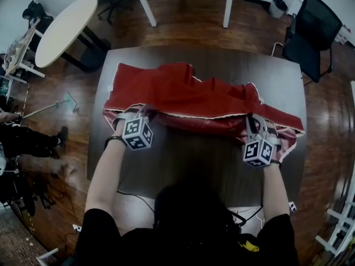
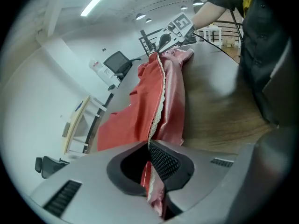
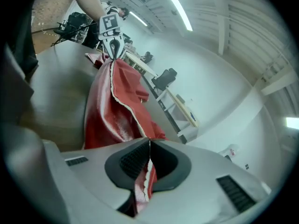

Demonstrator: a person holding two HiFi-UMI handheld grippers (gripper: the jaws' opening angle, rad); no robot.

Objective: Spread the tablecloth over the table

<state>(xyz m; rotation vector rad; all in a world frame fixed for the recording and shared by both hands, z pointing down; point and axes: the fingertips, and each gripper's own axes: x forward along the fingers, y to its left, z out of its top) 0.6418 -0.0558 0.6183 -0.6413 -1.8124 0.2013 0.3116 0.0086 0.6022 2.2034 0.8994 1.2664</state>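
Note:
A red tablecloth [image 1: 194,96] with a white lace edge lies bunched and folded across the dark table [image 1: 211,165]. My left gripper [image 1: 137,115] is shut on the near edge of the cloth at its left end. My right gripper [image 1: 256,125] is shut on the same edge at the right end. In the left gripper view the red cloth [image 2: 156,101] and its lace hem run from between my jaws toward the right gripper [image 2: 164,42]. In the right gripper view the cloth [image 3: 114,106] hangs taut between my jaws and the left gripper [image 3: 112,45].
A black office chair [image 1: 310,35] stands at the table's far right corner. A round cream table [image 1: 66,29] is at the far left, with white table legs [image 1: 147,7] beyond. A cable [image 1: 136,198] trails at the table's near edge. The floor is dark wood.

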